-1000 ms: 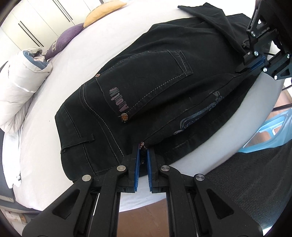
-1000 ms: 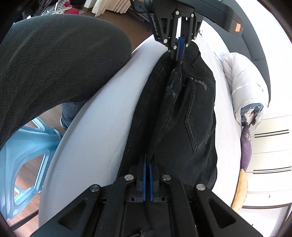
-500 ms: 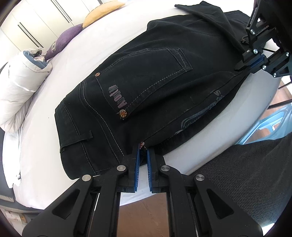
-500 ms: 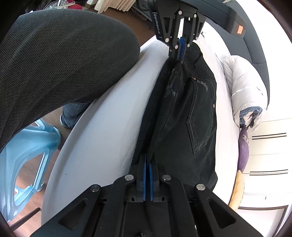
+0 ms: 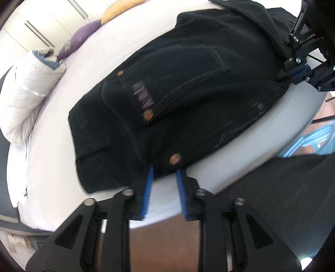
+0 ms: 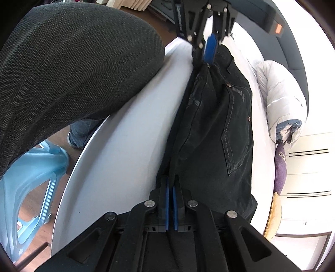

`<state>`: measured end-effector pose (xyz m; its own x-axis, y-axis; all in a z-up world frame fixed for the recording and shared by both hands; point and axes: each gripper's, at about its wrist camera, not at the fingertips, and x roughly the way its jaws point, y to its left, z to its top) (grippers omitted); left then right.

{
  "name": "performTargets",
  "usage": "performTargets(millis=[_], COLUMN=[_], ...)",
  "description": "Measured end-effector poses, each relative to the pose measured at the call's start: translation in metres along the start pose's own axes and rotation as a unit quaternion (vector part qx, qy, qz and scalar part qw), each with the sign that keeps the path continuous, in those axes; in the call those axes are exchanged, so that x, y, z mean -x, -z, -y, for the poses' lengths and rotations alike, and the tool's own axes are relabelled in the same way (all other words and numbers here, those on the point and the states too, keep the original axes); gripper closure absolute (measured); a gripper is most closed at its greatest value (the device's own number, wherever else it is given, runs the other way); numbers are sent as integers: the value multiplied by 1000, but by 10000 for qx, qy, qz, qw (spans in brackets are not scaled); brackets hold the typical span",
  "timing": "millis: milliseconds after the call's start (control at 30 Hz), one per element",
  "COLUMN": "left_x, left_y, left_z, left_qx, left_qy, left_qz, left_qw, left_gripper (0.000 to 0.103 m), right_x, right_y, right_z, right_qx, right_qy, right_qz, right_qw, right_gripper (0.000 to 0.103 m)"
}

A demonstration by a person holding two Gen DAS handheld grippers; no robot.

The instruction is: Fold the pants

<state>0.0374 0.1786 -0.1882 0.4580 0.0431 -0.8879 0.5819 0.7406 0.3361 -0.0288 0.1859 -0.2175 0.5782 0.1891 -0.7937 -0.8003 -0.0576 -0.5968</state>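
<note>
Black jeans (image 5: 188, 94) lie folded lengthwise on the white bed (image 5: 52, 157), back pocket up. My left gripper (image 5: 164, 170) is at the waistband corner and its jaws are opening. The blue pads (image 5: 149, 188) stand apart and the cloth edge lies just at their tips, not pressed. My right gripper (image 6: 171, 178) is shut on the jeans' (image 6: 209, 125) near edge further down the leg, with dark cloth pinched between its pads. In the left wrist view the right gripper (image 5: 299, 73) shows at the far right; in the right wrist view the left gripper (image 6: 209, 48) shows at the top.
A rolled white duvet (image 5: 27, 87), a purple pillow (image 5: 81, 37) and a yellow pillow (image 5: 121, 8) lie at the bed's far side. A person's grey-trousered leg (image 6: 73, 62) is close to the bed edge. A blue plastic stool (image 6: 31, 177) stands on the wooden floor.
The left jaws have parted and let go of the waistband, which now rests on the bed. The right gripper stays shut on the jeans and has hardly moved.
</note>
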Motion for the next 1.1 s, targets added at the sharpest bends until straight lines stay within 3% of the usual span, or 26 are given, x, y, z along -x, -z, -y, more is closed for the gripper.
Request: performTargets(millis=[33,67,100,233,300,367,400,433,467,600,667,733,867,933,1033,1067,1100], left_x=[3,7,14,40,52,55,53,48,43,7,-24,-60,-63,-47,-26,-25,-25], left_y=[3,5,8,-4,-23,-48,-60,-79,-93,-139,-156,-159,-163,-170,-191,-197,-203], left_z=[-3,-6,-8,-30,-36,-35,-31,-24,-20,-4,9,18,8,1,-11,-13,-15], left_qx=[16,35,65,771,1176,1357,1367,1361,1359,1273,1259,1313,1708,1925,2292,2383,2467], left_qy=[-59,-105,-153,-257,-79,21,52,143,209,449,567,719,848,898,1344,1541,1735], left_qz=[-113,-115,-29,266,606,885,972,1061,1109,1050,779,371,434,647,1205,1309,1394], left_qw=[9999,9999,9999,9963,9912,9868,9858,9849,9843,9853,9874,9880,9807,9750,9565,9499,9432], left_gripper=[51,30,28,28,28,28,28,28,28,28,29,29,30,32,32,32,32], right_x=[0,0,0,3,5,10,16,23,31,63,78,89,102,104,102,101,100], right_y=[0,0,0,-1,-2,0,3,6,11,42,65,96,175,219,280,293,308], right_z=[-1,-2,-3,-4,-4,-1,1,4,6,11,19,32,66,88,125,135,146], right_qx=[-11,-42,-74,-302,-470,-702,-869,-1025,-1232,-2298,-3013,-3862,-5416,-6150,-7109,-7324,-7582], right_qy=[41,99,142,387,520,802,938,986,919,692,530,340,178,95,-48,-115,-221], right_qz=[-5,-20,-30,-53,-70,-100,-75,-29,74,157,131,59,-146,-142,16,151,373], right_qw=[10000,9999,9999,9988,9975,9943,9918,9898,9881,9706,9520,9218,8403,7884,7032,6806,6506], right_gripper=[96,96,96,96,85,57,48,29,18,18,18,18,18,18,21,24,25])
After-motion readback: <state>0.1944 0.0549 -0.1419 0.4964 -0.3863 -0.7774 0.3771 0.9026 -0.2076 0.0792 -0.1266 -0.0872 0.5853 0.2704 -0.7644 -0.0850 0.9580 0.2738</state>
